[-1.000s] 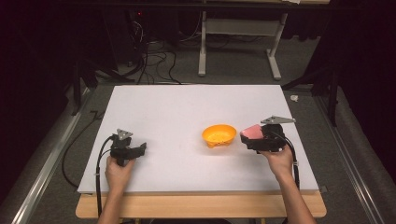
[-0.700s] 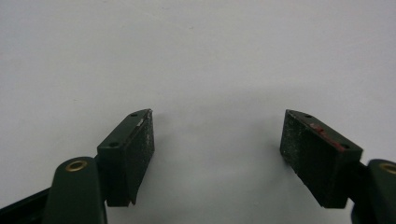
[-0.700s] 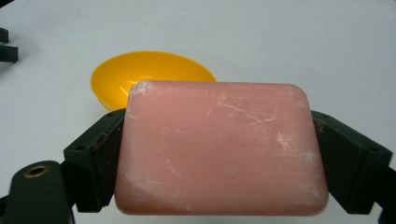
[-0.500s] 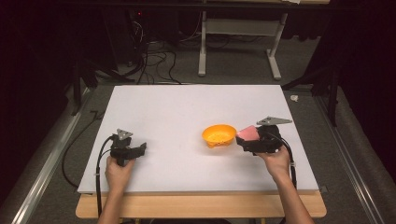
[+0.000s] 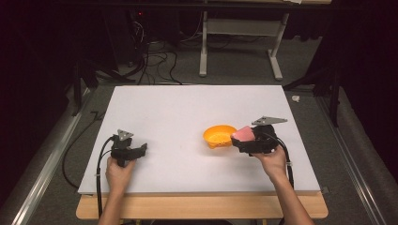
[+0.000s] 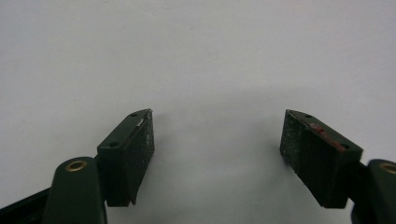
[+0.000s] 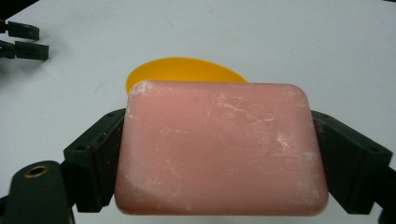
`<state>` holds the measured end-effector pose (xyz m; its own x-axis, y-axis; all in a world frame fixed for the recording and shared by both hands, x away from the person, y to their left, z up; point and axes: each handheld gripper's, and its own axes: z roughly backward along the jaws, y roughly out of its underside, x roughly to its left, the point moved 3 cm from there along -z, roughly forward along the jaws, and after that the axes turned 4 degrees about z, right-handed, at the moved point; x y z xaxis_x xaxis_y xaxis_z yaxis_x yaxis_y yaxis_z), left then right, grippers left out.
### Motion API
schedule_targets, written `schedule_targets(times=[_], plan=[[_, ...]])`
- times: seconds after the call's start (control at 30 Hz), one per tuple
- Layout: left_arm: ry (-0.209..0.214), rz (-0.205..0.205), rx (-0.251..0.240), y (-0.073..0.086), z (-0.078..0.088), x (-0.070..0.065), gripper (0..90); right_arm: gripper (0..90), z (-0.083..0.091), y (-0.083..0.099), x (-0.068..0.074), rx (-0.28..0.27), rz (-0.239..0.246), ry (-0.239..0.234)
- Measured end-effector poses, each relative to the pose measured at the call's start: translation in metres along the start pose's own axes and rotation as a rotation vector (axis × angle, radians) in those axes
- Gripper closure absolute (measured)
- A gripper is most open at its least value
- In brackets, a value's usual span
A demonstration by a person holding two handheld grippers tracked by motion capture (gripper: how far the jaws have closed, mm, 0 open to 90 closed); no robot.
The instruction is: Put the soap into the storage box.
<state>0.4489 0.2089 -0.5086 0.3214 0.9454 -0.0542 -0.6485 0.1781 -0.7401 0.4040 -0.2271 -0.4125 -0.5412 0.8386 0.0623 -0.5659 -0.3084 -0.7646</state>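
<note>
A pink bar of soap (image 7: 219, 147) is clamped between the jaws of my right gripper (image 5: 241, 139), held just to the right of an orange bowl (image 5: 218, 135) on the white table. In the right gripper view the orange bowl (image 7: 187, 70) peeks out behind the top edge of the soap. At the left of the table, my left gripper (image 5: 141, 149) rests low over the bare white surface. Its pads (image 6: 140, 144) stand wide apart in the left gripper view, with nothing between them.
The white table top (image 5: 187, 108) sits on a wooden frame (image 5: 202, 206) at the near edge. Behind the table are cables (image 5: 150, 61) on the floor and a white stand (image 5: 239, 42). A small white scrap (image 5: 295, 98) lies on the floor off the table's right rim.
My right gripper has carried the pink soap leftward, closer to the orange bowl. The left gripper has stayed where it was.
</note>
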Motion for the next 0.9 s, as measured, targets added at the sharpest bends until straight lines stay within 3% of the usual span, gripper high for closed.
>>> schedule_targets(times=[0.37,0.9], plan=[[0.0,0.0,0.0,0.0,0.0,0.0,26.4,13.6,-0.007,-0.012,0.012,0.01,0.023,-0.036],[-0.001,-0.001,0.0,0.0,0.0,0.0,26.5,13.6,-0.019,-0.022,0.018,0.031,0.008,-0.058]])
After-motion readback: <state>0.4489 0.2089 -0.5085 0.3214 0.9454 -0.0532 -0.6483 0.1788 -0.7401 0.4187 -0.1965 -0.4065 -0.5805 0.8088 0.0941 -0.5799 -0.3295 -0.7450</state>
